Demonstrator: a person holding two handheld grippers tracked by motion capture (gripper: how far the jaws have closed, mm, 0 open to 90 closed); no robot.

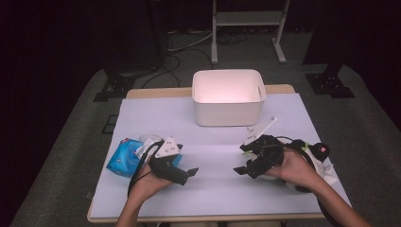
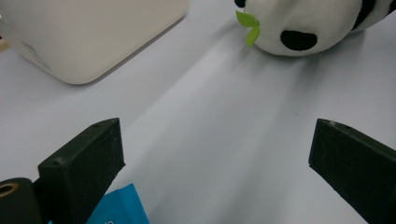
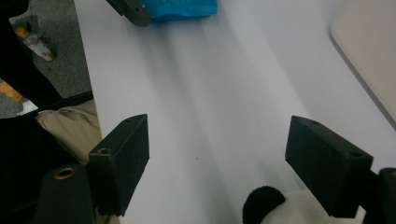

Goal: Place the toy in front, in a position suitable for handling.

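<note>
Two grippers are hovering low over the near half of the white-covered counter [image 1: 217, 189], each held in one of the person's hands and pointing inward toward the other. The left gripper [image 1: 191, 172] is sitting with its jaws spread wide and gripping nothing; in the left gripper view only bare white cover is lying between them. Just to its left, the blue packet [image 1: 122, 157] is lying flat near the counter's left edge, and a corner of it is showing beside the left jaw in the left gripper view. The right gripper [image 1: 239, 170] is likewise standing spread and empty. The panda plush toy [image 2: 308, 23] is lying on the counter at the right, just under and behind the right hand [image 1: 295, 168]; its black ear is poking up between the jaws at the bottom of the right gripper view, not pinched. Farther off, the white storage bin [image 1: 228, 97] is standing upright at the middle of the far side, well apart from both grippers.
</note>
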